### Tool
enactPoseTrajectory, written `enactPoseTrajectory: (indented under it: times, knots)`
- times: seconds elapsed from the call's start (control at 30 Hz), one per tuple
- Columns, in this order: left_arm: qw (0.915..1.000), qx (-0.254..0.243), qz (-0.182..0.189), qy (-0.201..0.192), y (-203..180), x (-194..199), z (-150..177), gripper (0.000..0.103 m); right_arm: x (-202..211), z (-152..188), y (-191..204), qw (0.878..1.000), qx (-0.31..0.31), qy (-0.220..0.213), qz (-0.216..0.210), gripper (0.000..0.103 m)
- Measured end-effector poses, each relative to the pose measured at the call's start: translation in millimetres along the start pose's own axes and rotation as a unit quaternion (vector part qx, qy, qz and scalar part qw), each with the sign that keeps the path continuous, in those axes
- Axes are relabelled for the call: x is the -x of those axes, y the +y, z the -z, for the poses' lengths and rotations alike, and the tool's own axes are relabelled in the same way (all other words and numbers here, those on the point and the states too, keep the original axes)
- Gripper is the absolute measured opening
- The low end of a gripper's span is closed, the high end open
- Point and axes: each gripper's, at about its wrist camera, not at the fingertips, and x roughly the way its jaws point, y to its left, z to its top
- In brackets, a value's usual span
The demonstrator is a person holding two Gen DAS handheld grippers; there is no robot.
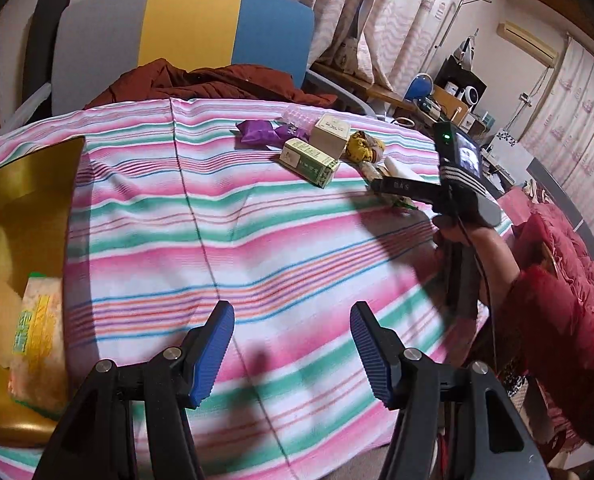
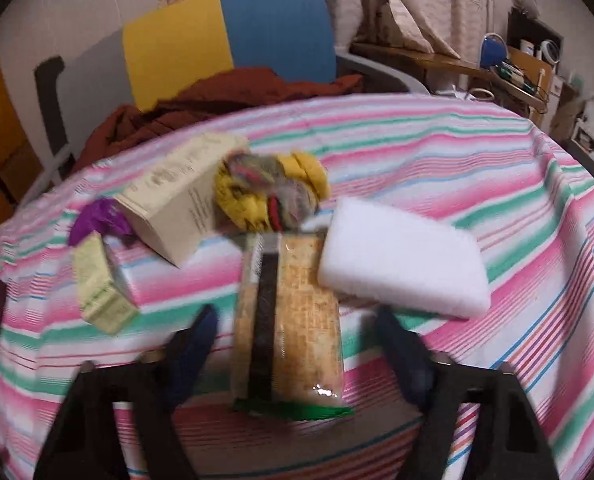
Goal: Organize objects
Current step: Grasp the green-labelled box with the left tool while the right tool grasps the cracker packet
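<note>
My right tongs (image 2: pixel 293 344) spread wide either side of a cracker packet (image 2: pixel 293 320) on the striped cloth (image 2: pixel 457 168), ready to grip; my left tongs (image 1: pixel 293 344) hang open and empty beside the gold tray (image 1: pixel 29 184)

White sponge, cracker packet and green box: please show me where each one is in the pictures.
White sponge (image 2: pixel 405 264), right wrist view, middle of its top face.
Cracker packet (image 2: pixel 297 312), right wrist view, middle of the wrapper.
Green box (image 1: pixel 308 161), left wrist view, its long top face.
</note>
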Motion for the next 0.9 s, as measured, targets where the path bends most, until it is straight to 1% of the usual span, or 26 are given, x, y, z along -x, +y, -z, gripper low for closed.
enactPoseTrajectory:
  times: [0.03,0.07,0.23,0.4,0.53,0.6,0.73,0.8,0.9]
  knots:
    - [1.0000,0.002,-0.002,0.002,-1,-5,-5,0.061,2,0,0,1.000,0.000,-0.004,0.000,0.055]
    - [1.0000,0.004,-0.002,0.005,-2,-9,-9,0.061,3,1,1,1.000,-0.001,-0.006,-0.005,0.050]
    - [0.9995,0.024,0.006,0.021,-12,-43,-39,0.062,13,16,5,1.000,0.002,-0.021,-0.009,0.049]
    - [0.9986,0.041,0.004,0.034,-25,-86,-77,0.063,17,27,9,0.999,0.007,-0.037,-0.012,0.049]
    - [0.9969,0.068,0.003,0.039,-29,-118,-108,0.067,16,30,5,0.999,-0.002,-0.044,-0.020,0.049]
    - [0.9960,0.077,-0.005,0.045,-32,-132,-120,0.067,15,29,6,0.999,-0.001,-0.045,-0.018,0.049]
    - [0.9938,0.098,-0.007,0.053,-39,-159,-141,0.067,13,30,5,0.999,-0.003,-0.050,-0.020,0.049]
    - [0.9939,0.094,-0.014,0.056,-42,-171,-147,0.067,13,30,4,0.998,-0.004,-0.051,-0.021,0.049]
    - [0.9932,0.079,-0.040,0.075,-40,-193,-153,0.067,12,30,2,0.998,-0.007,-0.053,-0.025,0.049]
